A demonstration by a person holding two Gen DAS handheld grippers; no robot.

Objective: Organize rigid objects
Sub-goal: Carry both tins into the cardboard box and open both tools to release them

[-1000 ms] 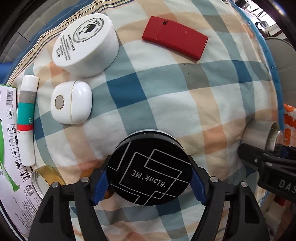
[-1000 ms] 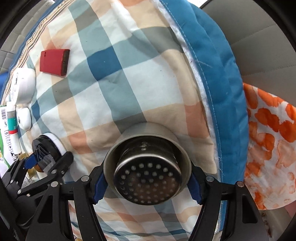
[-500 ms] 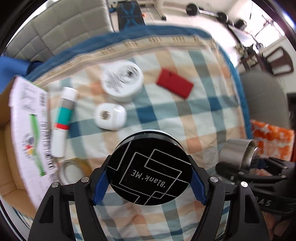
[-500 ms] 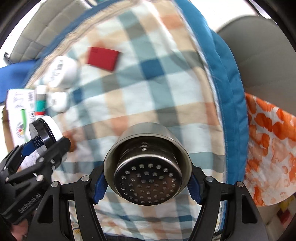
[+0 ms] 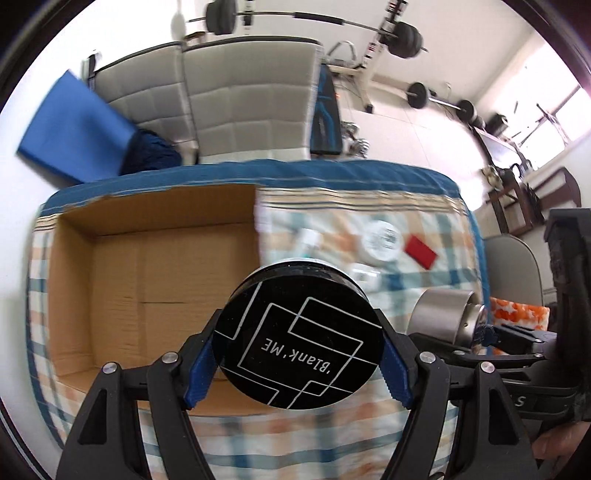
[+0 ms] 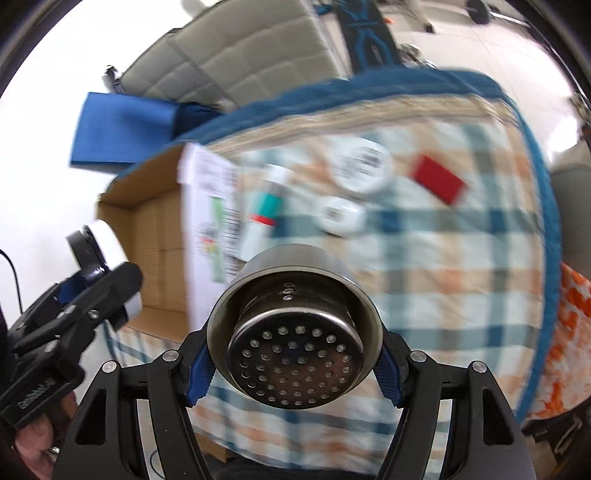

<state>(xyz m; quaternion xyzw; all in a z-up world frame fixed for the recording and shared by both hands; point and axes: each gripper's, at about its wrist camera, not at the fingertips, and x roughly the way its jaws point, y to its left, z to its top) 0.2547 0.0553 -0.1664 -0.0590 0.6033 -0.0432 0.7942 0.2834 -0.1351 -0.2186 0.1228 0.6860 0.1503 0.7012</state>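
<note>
My left gripper [image 5: 297, 363] is shut on a round jar with a black lid [image 5: 297, 338] printed "Blank'ME", held high above the bed. An open cardboard box [image 5: 155, 288] lies below and to its left. My right gripper [image 6: 293, 363] is shut on a steel strainer cup [image 6: 293, 338] with a perforated bottom. That cup [image 5: 445, 314] also shows at the right of the left wrist view. Left on the checked blanket [image 6: 443, 266] are a white round tin [image 6: 364, 166], a red case [image 6: 439, 179], a small white case [image 6: 338, 219] and a tube [image 6: 264, 216].
The box's white printed flap [image 6: 210, 236] hangs over its right wall. A grey padded headboard [image 5: 240, 99] and a blue cloth [image 5: 74, 129] lie behind the bed. An orange patterned cloth [image 6: 569, 332] sits at the right edge. Barbells [image 5: 402, 35] stand in the room beyond.
Both grippers have risen well above the blanket with their objects and swung left, so the open box has come into view. The items on the blanket look smaller.
</note>
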